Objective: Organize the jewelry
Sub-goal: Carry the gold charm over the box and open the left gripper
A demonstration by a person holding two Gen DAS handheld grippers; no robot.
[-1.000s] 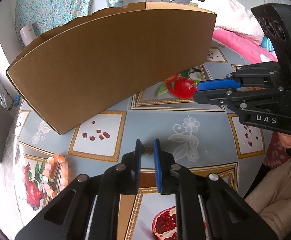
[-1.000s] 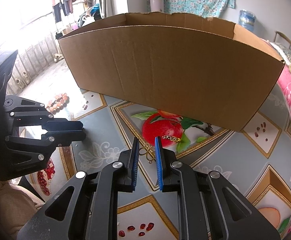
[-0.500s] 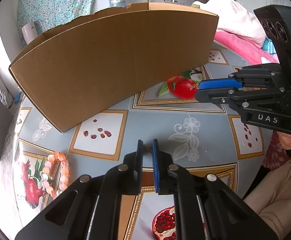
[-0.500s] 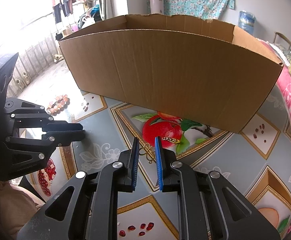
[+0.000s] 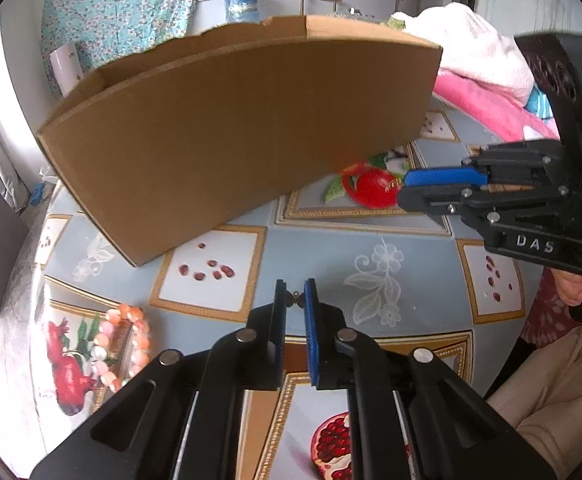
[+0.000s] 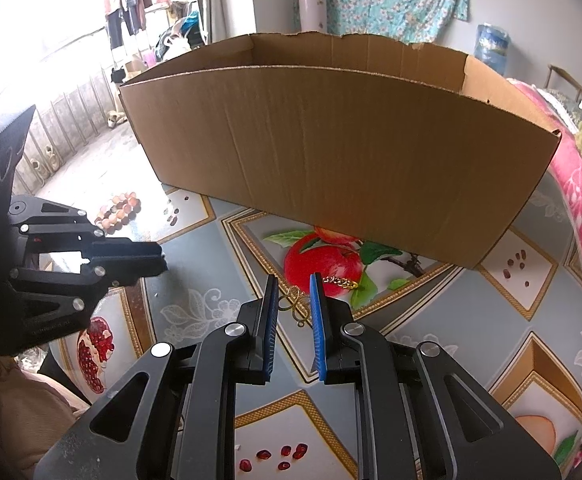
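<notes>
Gold chain [image 6: 341, 281] partly behind fingers [image 6: 315, 312]

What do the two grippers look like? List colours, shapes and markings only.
Left gripper and right gripper: matte black angular linkage frames, silver round rivets, flat blue ribbed finger pads. The right one's body has white "DAS" lettering and a green indicator light.

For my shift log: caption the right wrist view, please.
Right gripper poised over a gold chain before the cardboard box; left gripper alongside.
</notes>
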